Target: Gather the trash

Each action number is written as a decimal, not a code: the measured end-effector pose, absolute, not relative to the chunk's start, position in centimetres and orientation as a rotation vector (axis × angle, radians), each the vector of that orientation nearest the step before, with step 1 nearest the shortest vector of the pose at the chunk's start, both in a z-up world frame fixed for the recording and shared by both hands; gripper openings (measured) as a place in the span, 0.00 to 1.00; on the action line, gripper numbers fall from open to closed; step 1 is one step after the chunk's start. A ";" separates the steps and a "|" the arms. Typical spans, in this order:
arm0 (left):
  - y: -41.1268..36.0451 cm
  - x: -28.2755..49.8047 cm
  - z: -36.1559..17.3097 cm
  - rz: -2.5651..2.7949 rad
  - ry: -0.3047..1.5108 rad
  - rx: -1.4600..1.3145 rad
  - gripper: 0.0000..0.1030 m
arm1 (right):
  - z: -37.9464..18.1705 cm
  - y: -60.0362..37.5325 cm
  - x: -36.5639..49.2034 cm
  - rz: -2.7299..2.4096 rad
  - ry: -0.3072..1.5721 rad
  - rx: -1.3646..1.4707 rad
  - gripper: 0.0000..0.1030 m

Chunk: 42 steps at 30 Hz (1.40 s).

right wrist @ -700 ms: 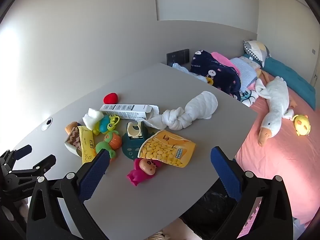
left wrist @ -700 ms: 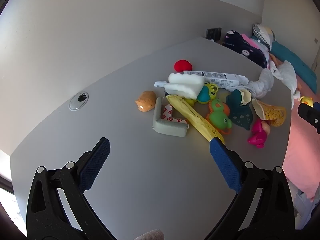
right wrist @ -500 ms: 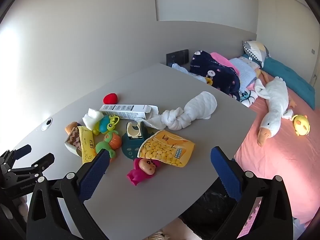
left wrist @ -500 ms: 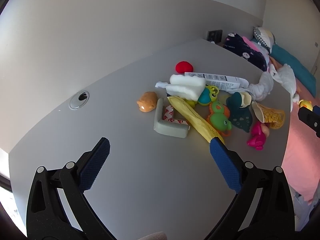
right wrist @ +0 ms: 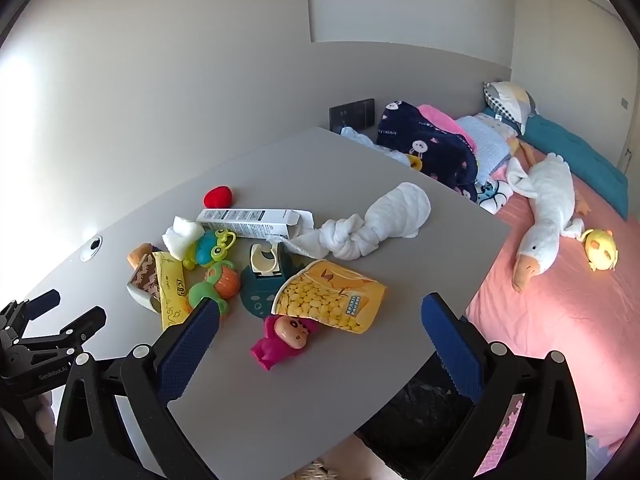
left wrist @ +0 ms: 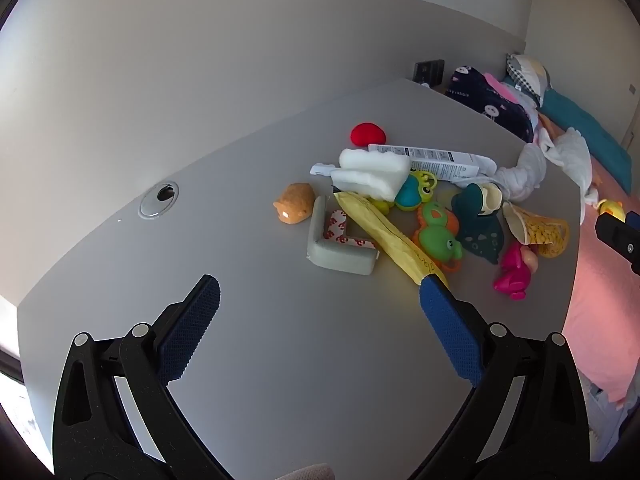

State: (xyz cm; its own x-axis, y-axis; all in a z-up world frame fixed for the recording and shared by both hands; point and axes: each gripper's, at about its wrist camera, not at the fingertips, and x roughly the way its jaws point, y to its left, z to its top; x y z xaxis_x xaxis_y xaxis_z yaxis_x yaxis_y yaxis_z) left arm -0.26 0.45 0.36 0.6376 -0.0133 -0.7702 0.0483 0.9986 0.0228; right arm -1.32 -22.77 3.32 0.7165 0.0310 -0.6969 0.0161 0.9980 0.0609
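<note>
Both tools stood spread apart, holding nothing: the left tool (left wrist: 316, 320) low in its frame, the right tool (right wrist: 320, 324) likewise. The clutter sat mid-table (right wrist: 280, 380). Only the right view showed the snack bag's (right wrist: 332, 300) printed face, the black bin (right wrist: 424, 412) at lower right and the goose (right wrist: 548, 216) on the bed. The left view alone showed the foam corner (left wrist: 340, 252).
</note>
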 end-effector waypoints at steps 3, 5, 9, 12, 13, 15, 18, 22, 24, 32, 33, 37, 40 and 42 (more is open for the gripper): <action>0.5 -0.3 0.3 -0.033 0.878 0.041 0.94 | 3.5 -22.9 -1.5 0.010 0.774 0.065 0.97; 0.6 -0.3 0.3 -0.032 0.880 0.036 0.94 | 3.5 -22.9 -1.4 0.011 0.775 0.067 0.97; 0.7 -0.2 0.3 -0.032 0.881 0.035 0.94 | 3.0 -22.8 -1.4 0.006 0.774 0.066 0.97; 0.7 -0.2 0.3 -0.032 0.882 0.033 0.94 | 2.9 -22.8 -1.3 0.005 0.778 0.067 0.97; 0.7 -0.2 0.3 -0.033 0.883 0.034 0.94 | 2.9 -22.8 -1.3 0.003 0.779 0.067 0.97; 0.7 -0.2 0.3 -0.033 0.884 0.034 0.94 | 2.9 -22.9 -1.3 0.003 0.780 0.068 0.97; 0.6 -0.2 0.3 -0.033 0.885 0.034 0.94 | 2.8 -22.9 -1.2 0.002 0.782 0.069 0.97; 0.6 -0.2 0.2 -0.033 0.884 0.036 0.94 | 2.6 -23.1 -1.2 0.002 0.786 0.072 0.97; 0.5 -0.2 0.2 -0.032 0.886 0.038 0.94 | 2.6 -23.1 -1.1 0.002 0.788 0.073 0.97; 0.3 -0.2 0.0 -0.033 0.891 0.048 0.94 | 2.4 -23.1 -1.0 0.003 0.790 0.077 0.97; 0.2 -0.2 0.0 -0.032 0.891 0.050 0.94 | 2.3 -23.1 -1.0 0.002 0.790 0.077 0.97; 0.2 -0.1 0.1 -0.033 0.891 0.048 0.94 | 2.3 -23.1 -1.0 0.000 0.792 0.076 0.97; 0.2 -0.1 0.1 -0.032 0.892 0.049 0.94 | 2.1 -23.1 -0.9 0.000 0.799 0.080 0.97; 0.2 -0.1 0.1 -0.033 0.895 0.048 0.94 | 2.0 -23.1 -0.9 -0.001 0.800 0.080 0.97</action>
State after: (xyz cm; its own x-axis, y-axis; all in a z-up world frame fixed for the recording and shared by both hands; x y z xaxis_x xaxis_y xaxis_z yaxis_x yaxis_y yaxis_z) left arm -0.13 0.15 0.08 0.6254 -0.0082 -0.7802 0.0488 0.9984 0.0286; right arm -0.85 -23.12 2.02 0.6968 0.0295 -0.7166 0.0308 0.9970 0.0710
